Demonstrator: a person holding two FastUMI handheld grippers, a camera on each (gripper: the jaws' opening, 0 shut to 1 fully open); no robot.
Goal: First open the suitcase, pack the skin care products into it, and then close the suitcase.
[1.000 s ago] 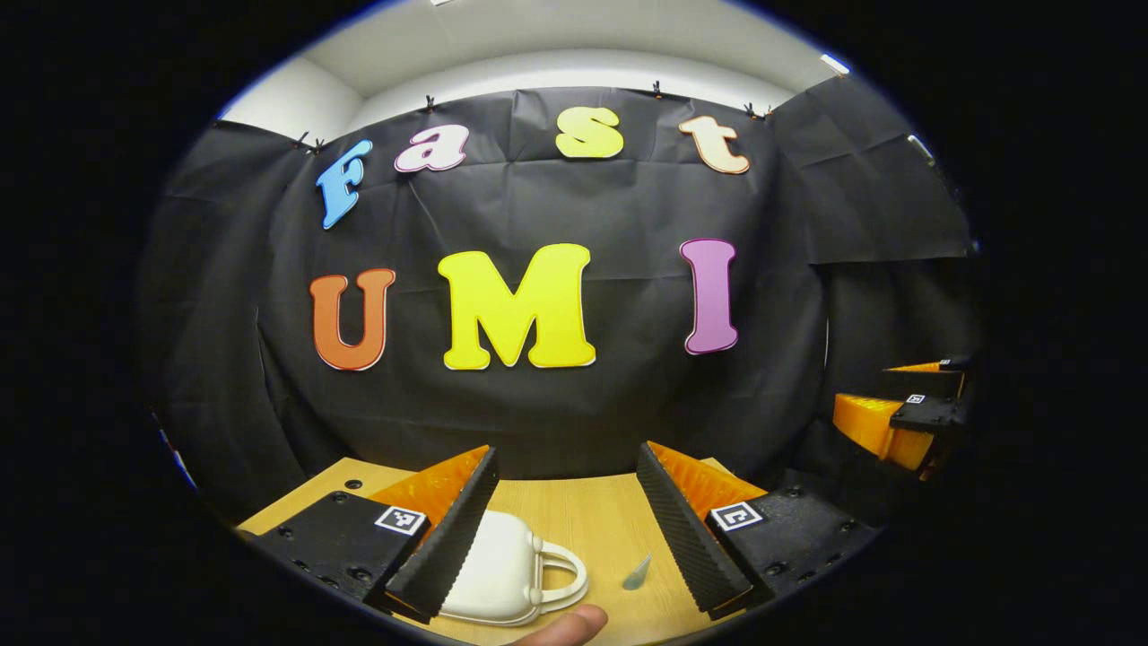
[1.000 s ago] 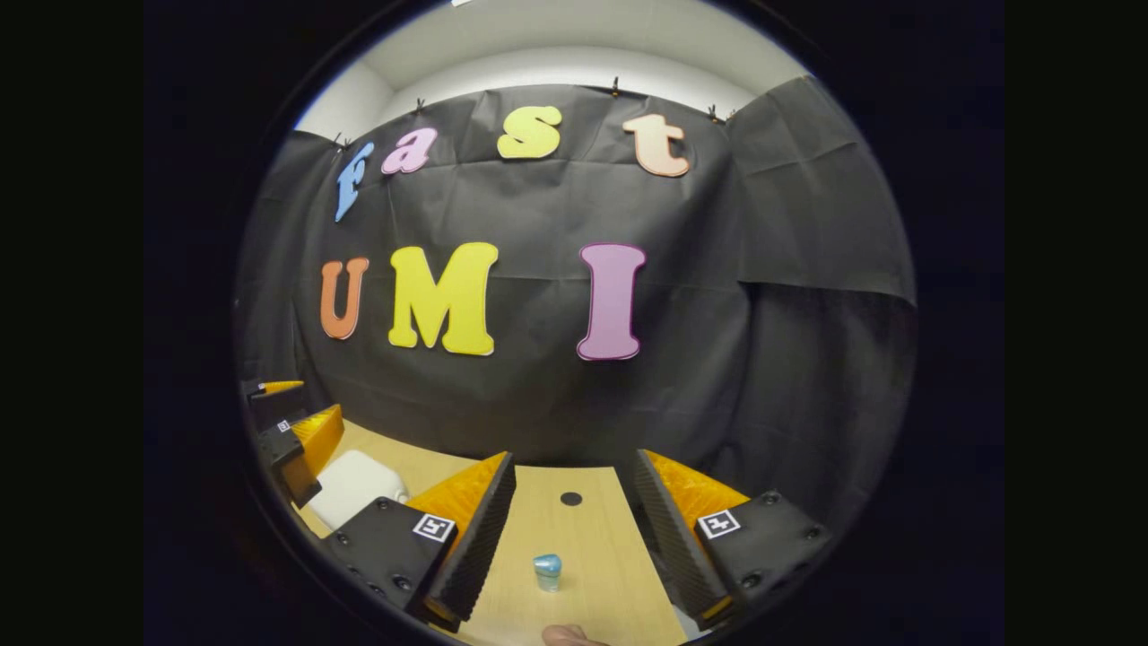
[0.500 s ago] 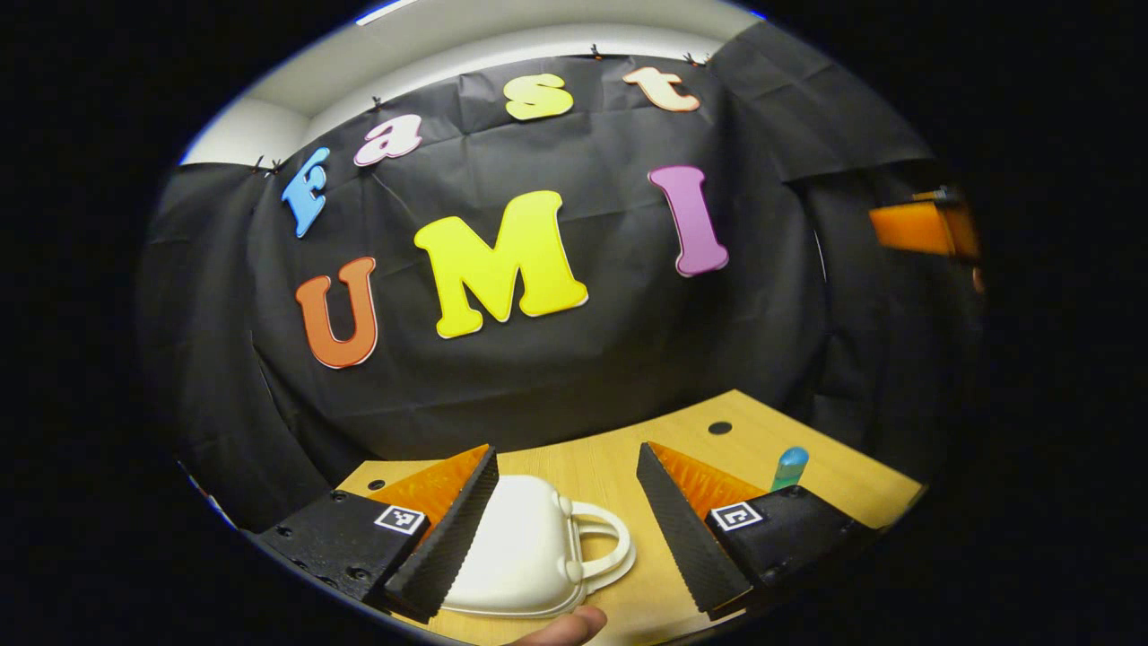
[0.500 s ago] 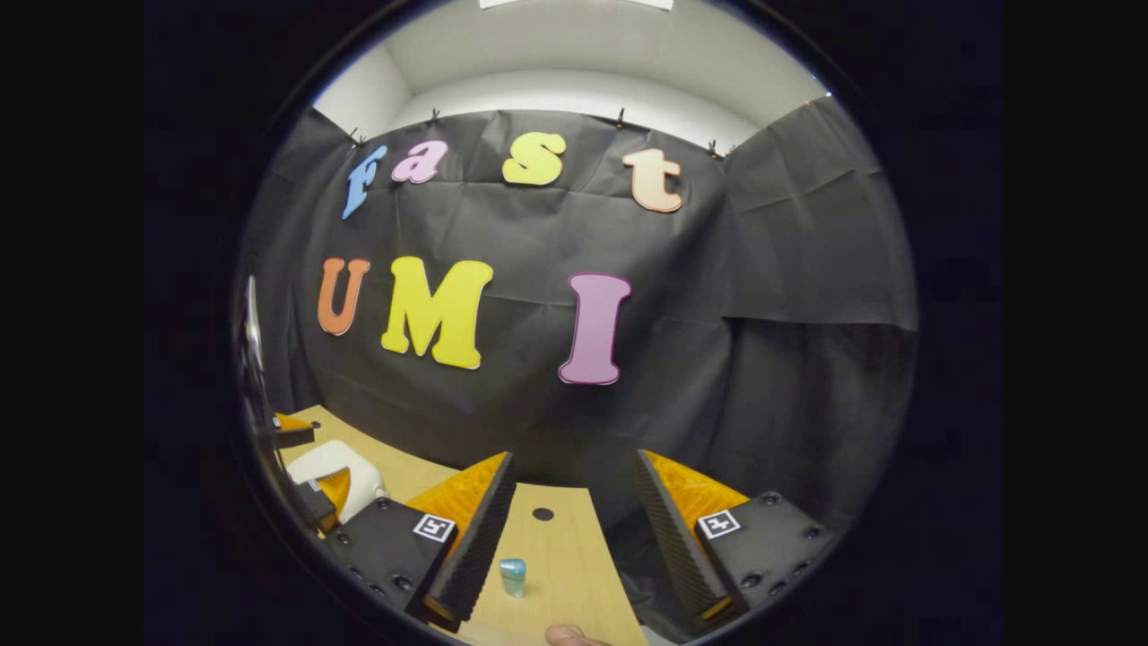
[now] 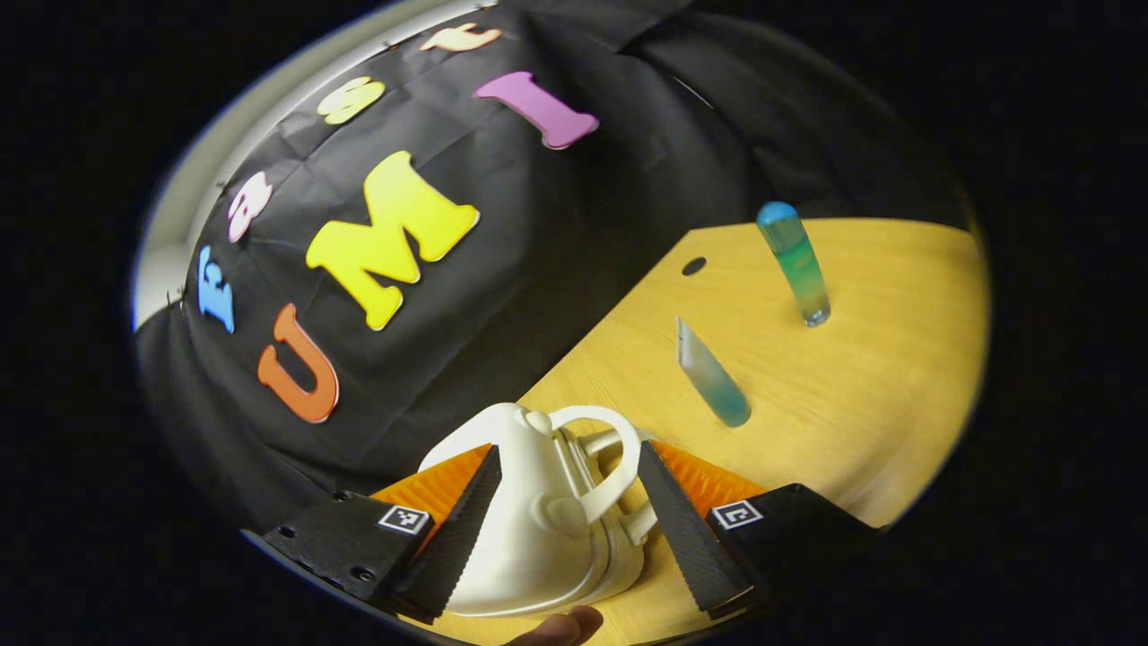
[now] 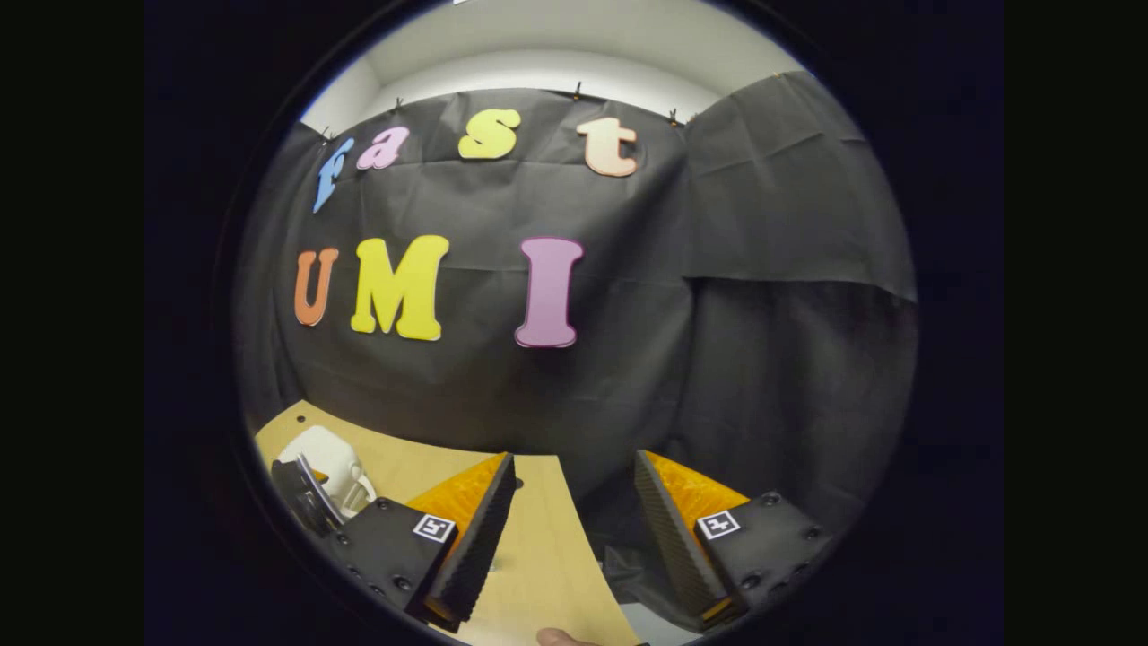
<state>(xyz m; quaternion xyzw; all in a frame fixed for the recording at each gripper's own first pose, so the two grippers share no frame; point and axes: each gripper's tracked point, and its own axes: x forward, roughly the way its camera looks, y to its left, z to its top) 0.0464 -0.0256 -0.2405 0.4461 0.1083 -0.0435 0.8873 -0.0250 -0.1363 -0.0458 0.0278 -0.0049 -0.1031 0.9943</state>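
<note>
White moulded plastic suitcase (image 5: 529,529), small, with a looped carry handle (image 5: 603,458), sits on the pale wooden table (image 5: 861,395) between the spread fingers of the left gripper (image 5: 560,529). The jaws stand apart; whether either finger touches the shell I cannot tell. The lid looks closed, so opening appears to be the step in hand. Suggested approach: close on the shell to pin it, keep clear of the handle, lift the lid at the seam with the other tool.

Left gripper is rolled hard, so the table slants in its view. Skin care items stand well apart: a teal-capped tube (image 5: 711,375) and a blue-green bottle (image 5: 793,262). Right gripper (image 6: 569,529) hangs unclenched over the table edge, holding nothing.
</note>
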